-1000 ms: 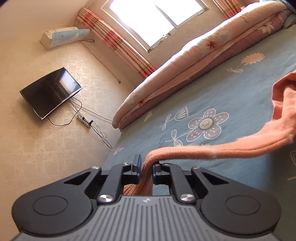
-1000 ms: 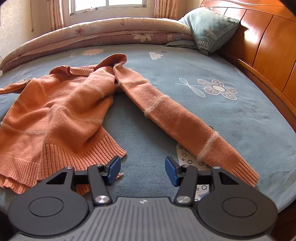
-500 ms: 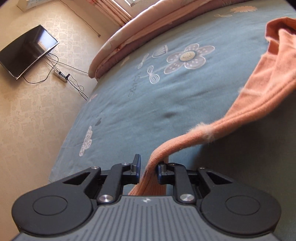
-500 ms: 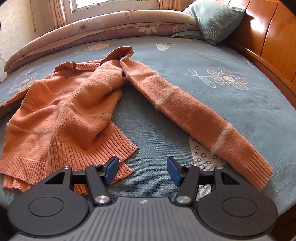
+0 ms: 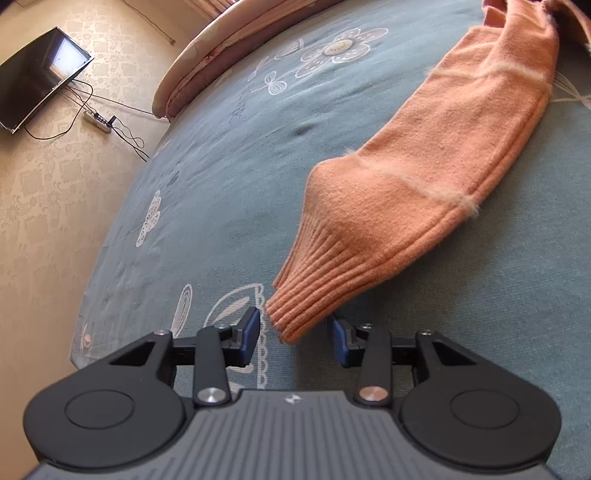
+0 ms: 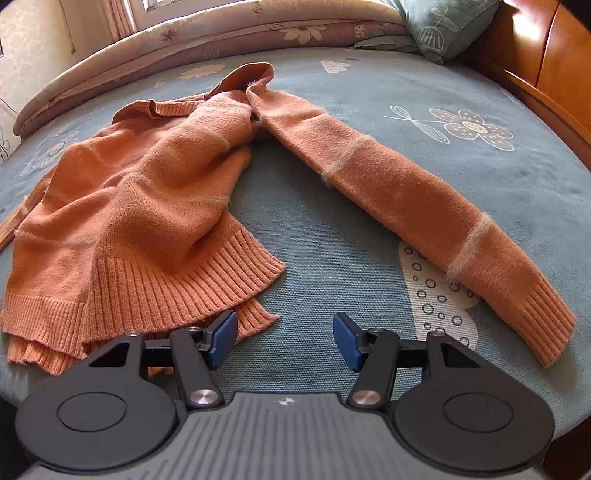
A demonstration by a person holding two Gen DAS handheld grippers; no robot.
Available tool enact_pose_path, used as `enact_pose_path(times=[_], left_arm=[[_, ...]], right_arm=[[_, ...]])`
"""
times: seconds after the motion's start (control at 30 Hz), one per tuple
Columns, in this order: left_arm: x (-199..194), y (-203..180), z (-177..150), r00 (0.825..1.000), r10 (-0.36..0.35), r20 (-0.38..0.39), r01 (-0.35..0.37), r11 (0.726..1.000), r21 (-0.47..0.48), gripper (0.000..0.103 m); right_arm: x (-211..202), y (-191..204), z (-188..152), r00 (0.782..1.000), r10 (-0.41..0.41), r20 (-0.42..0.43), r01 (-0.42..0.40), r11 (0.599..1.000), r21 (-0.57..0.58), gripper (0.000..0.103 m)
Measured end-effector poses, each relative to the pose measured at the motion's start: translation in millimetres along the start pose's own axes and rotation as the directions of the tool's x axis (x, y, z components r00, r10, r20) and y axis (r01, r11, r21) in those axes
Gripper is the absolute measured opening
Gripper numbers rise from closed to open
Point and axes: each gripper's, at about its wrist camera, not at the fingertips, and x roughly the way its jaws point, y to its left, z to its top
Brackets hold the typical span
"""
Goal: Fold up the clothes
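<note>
An orange knitted sweater (image 6: 147, 192) lies crumpled on the blue-grey flowered bed sheet (image 6: 325, 251). One sleeve (image 6: 424, 210) stretches toward the right edge of the bed. In the left wrist view the other sleeve (image 5: 424, 166) lies flat on the sheet, and its ribbed cuff (image 5: 310, 299) ends between the blue pads. My left gripper (image 5: 295, 338) is opening, and neither pad presses on the cuff. My right gripper (image 6: 284, 339) stands open just above the sheet with nothing between its fingers. Its left pad (image 6: 221, 338) is beside the ribbed hem (image 6: 177, 291).
A rolled pink floral quilt (image 6: 221, 29) runs along the far side of the bed, with a blue-grey pillow (image 6: 439, 26) at the wooden headboard (image 6: 554, 66). Past the bed's left edge are the floor, a television (image 5: 37, 74) and a power strip (image 5: 98, 120) with cables.
My left gripper came down to the bed with the sleeve, laid it flat, and its jaws parted off the cuff. The right gripper stayed open and barely moved.
</note>
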Motion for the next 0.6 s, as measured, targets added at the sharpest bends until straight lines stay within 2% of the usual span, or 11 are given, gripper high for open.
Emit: enact_pose_path(times=[0.1,0.17,0.23,0.27,0.33,0.37,0.43,0.5,0.6], left_arm=[[-22.8,-15.2,-4.8,0.998,-0.033,0.058,0.032,0.999,0.025,0.050],[-37.9,-28.3,-7.9,0.992,-0.087,0.093,0.082,0.995,0.055,0.054],[-44.8,-42.0,-10.1,0.990,-0.102,0.102,0.094,0.992,0.084,0.055],[-46.2,-49.4,-10.7,0.991,-0.088,0.099,0.079,0.992,0.096,0.053],[-50.2,-60.4,-12.0,0.992,-0.051,0.113,0.037,0.992,0.118,0.053],[-54.9,-64.2,-12.0,0.990,-0.058,0.126,0.042,0.991,0.130,0.053],[-63.4,-66.2,-11.9,0.981,-0.114,0.154,0.096,0.988,0.124,0.054],[-70.9,-66.0,-10.3,0.970,-0.175,0.169,0.159,0.982,0.105,0.055],[-81.3,-70.9,-8.0,0.957,-0.206,0.203,0.189,0.977,0.102,0.056]], right_arm=[[-0.2,13.4,-4.5,0.998,-0.056,0.008,0.057,0.992,-0.111,0.062],[-0.9,13.5,-4.8,1.000,-0.019,0.000,0.019,0.995,-0.102,0.062],[0.3,8.4,-3.3,1.000,0.022,-0.007,-0.022,0.999,-0.048,0.062],[1.4,4.4,-2.0,0.999,0.044,-0.010,-0.044,0.999,-0.009,0.062],[4.1,-4.0,0.2,0.996,0.091,-0.016,-0.090,0.993,0.074,0.058],[6.6,-9.6,0.4,0.992,0.126,-0.025,-0.122,0.984,0.128,0.053],[12.6,-21.5,-1.5,0.976,0.215,-0.038,-0.199,0.947,0.250,0.051],[18.8,-33.8,-5.8,0.958,0.286,-0.036,-0.253,0.894,0.370,0.051],[26.0,-48.9,-10.7,0.929,0.370,-0.004,-0.317,0.803,0.504,0.051]])
